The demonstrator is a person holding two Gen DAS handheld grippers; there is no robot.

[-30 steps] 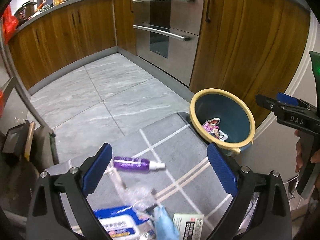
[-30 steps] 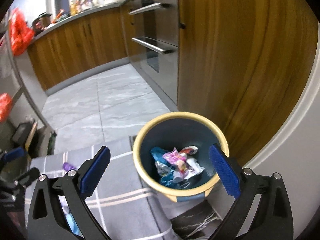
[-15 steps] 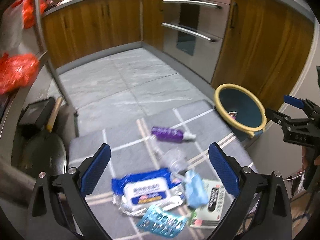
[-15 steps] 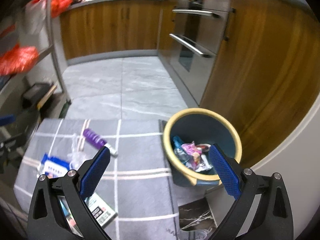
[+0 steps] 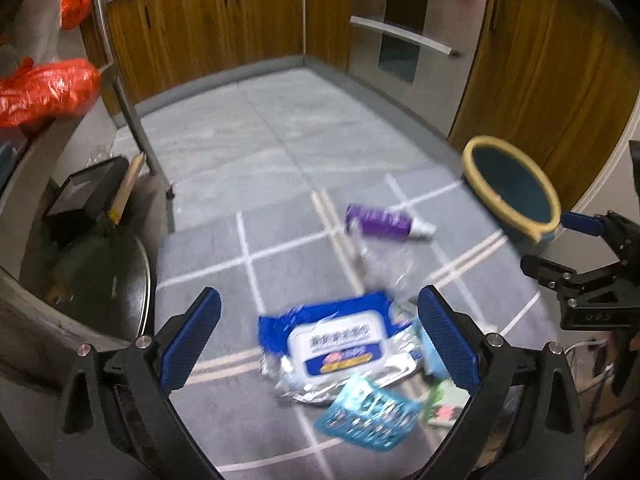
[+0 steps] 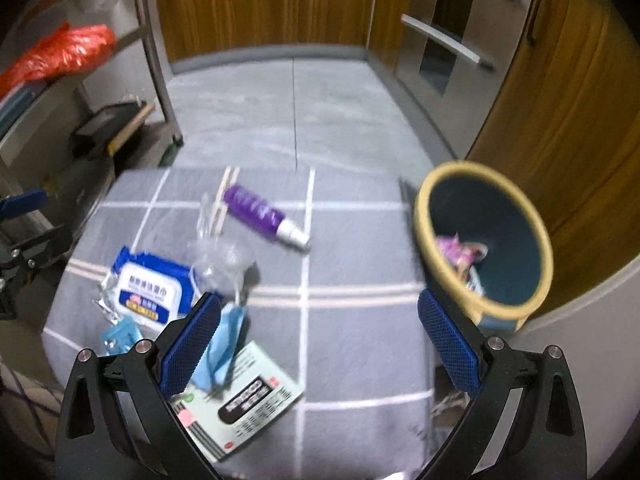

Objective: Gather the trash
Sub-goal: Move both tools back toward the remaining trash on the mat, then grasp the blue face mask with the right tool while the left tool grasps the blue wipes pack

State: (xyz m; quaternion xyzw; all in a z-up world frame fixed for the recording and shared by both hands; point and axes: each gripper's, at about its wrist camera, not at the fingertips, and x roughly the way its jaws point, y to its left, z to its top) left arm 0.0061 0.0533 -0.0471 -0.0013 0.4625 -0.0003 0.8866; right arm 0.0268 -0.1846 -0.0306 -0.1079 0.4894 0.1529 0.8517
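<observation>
Trash lies on a grey checked mat [image 6: 352, 320]: a blue wet-wipe pack [image 5: 336, 340] [image 6: 150, 288], a purple spray bottle [image 5: 380, 222] [image 6: 260, 214], clear crumpled plastic [image 6: 220, 256], a light blue mask [image 6: 224, 344], a teal blister pack [image 5: 368, 412] [image 6: 120, 334] and a green-white paper box [image 6: 244, 396]. A yellow-rimmed blue bin [image 5: 512, 184] [image 6: 484, 240] holds wrappers. My left gripper [image 5: 320, 344] is open above the wipe pack. My right gripper [image 6: 320, 348] is open and empty above the mat.
Wooden cabinets and a steel oven front [image 5: 404, 32] line the back and right. A metal shelf with orange bags [image 5: 44, 88] and a dark pan [image 5: 100, 276] stands at the left. Grey floor tiles [image 5: 256, 140] lie beyond the mat.
Both grippers have pulled back and swung left, away from the bin. The pile of trash on the mat has come into view of both.
</observation>
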